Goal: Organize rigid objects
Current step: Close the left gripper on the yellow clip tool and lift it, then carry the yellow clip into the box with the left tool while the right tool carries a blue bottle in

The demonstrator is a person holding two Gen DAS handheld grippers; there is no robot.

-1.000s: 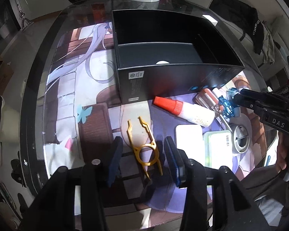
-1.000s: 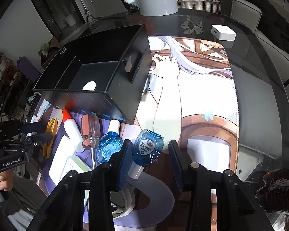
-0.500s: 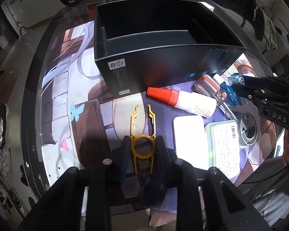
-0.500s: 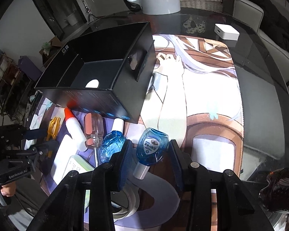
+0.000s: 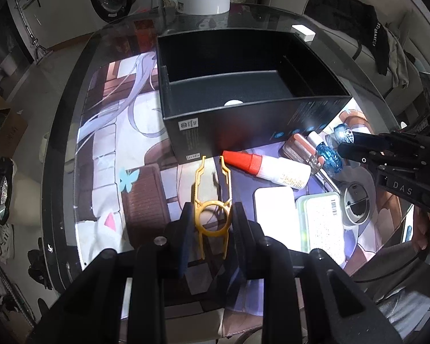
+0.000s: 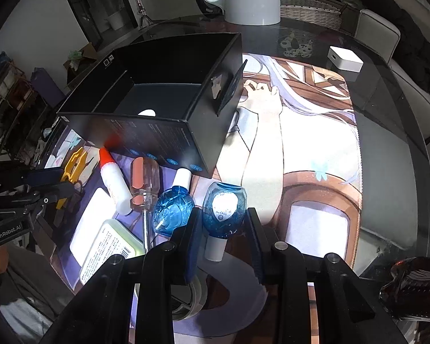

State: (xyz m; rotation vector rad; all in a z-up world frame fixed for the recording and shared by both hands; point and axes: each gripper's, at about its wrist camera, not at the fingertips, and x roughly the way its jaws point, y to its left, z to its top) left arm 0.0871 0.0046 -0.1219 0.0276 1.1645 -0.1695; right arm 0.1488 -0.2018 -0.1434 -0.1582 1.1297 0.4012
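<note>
The left hand-held gripper [image 5: 211,223] has just closed its jaws on the ring of the yellow tool [image 5: 212,197], whose two prongs reach ahead toward the black box [image 5: 243,132] standing open-topped on the bench [image 5: 71,154]. The right hand-held gripper [image 6: 221,223] has just drawn its jaws together onto a blue bottle [image 6: 224,205], cap end back between the fingers. Just left of that gripper lie a second blue bottle [image 6: 172,210], a screwdriver [image 6: 142,182] and a red-capped glue bottle [image 6: 113,177], all near the front wall of the box.
</note>
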